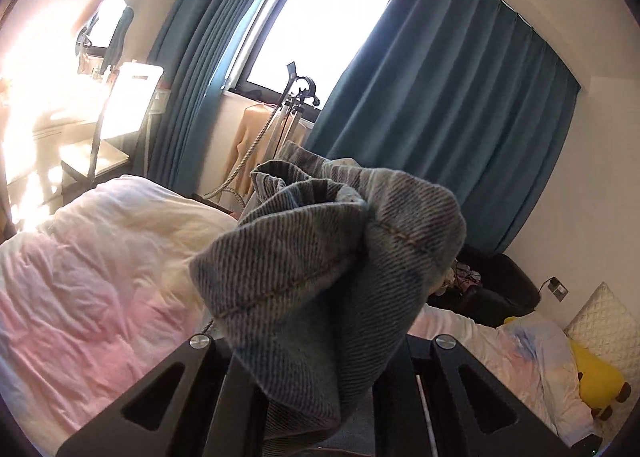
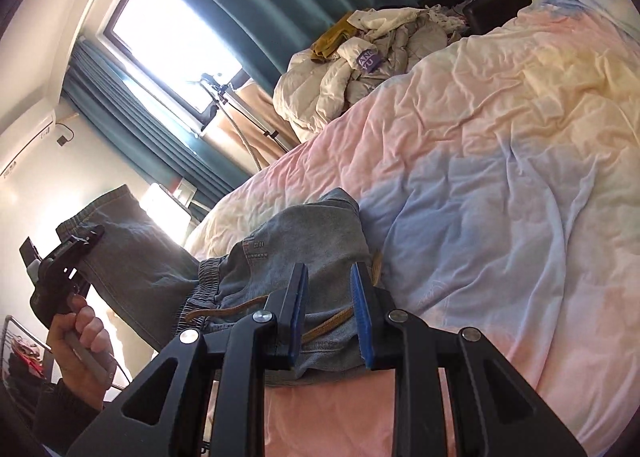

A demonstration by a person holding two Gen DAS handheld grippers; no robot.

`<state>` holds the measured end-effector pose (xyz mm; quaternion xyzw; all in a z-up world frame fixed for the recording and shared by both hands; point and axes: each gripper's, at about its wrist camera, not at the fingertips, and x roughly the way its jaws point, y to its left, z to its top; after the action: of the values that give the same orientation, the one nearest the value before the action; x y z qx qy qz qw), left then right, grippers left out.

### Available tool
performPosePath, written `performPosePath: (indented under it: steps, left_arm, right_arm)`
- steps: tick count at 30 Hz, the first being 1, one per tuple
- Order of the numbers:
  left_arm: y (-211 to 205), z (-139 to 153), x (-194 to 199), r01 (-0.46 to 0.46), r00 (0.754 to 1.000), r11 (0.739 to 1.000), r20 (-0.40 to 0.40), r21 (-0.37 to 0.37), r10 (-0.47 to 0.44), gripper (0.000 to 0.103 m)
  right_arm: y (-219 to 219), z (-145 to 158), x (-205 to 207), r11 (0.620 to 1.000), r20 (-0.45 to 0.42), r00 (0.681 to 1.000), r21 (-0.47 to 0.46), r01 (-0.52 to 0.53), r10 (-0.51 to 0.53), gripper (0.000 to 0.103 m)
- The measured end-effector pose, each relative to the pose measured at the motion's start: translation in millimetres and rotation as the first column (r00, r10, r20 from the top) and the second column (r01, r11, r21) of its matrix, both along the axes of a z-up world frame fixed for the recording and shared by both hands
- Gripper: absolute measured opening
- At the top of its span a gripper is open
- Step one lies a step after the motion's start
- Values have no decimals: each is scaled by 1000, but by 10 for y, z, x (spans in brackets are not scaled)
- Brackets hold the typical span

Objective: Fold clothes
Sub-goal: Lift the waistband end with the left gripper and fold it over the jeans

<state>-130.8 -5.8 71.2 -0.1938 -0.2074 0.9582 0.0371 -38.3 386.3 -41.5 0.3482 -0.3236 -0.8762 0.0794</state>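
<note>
A pair of grey-blue denim trousers (image 2: pixel 304 233) with an elastic waistband hangs in the air above the bed (image 2: pixel 500 177). My right gripper (image 2: pixel 332 277) is shut on the waistband end, its blue pads (image 2: pixel 362 309) pinching the denim and a brown drawstring. My left gripper (image 2: pixel 86 237) shows in the right wrist view at the far left, held in a hand and shut on a trouser leg hem. In the left wrist view the bunched denim (image 1: pixel 328 253) fills the space between the fingers and hides the fingertips.
The bed has a wrinkled pink, white and blue duvet (image 1: pixel 80 257). A heap of pale clothes (image 2: pixel 360 57) lies at its far side by the teal curtains (image 1: pixel 440 97). A garment steamer stand (image 1: pixel 296 105) is by the window. A yellow plush toy (image 1: pixel 596 377) lies near the pillow.
</note>
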Motion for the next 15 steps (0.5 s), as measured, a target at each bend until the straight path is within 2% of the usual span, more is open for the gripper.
performPosePath:
  steps: [8, 12, 15]
  left_arm:
    - [865, -582, 34, 100, 995, 994, 27, -30, -100, 8]
    - [1275, -936, 169, 151, 987, 982, 71, -111, -143, 8]
    - [1485, -1163, 245, 185, 980, 963, 103, -195, -168, 8]
  right_arm:
    - [209, -69, -13, 998, 5, 1000, -64, 17, -17, 23]
    - [241, -114, -50, 997, 14, 1000, -81, 3, -2, 23]
    - [236, -166, -100, 997, 28, 1000, -80, -11, 13, 23]
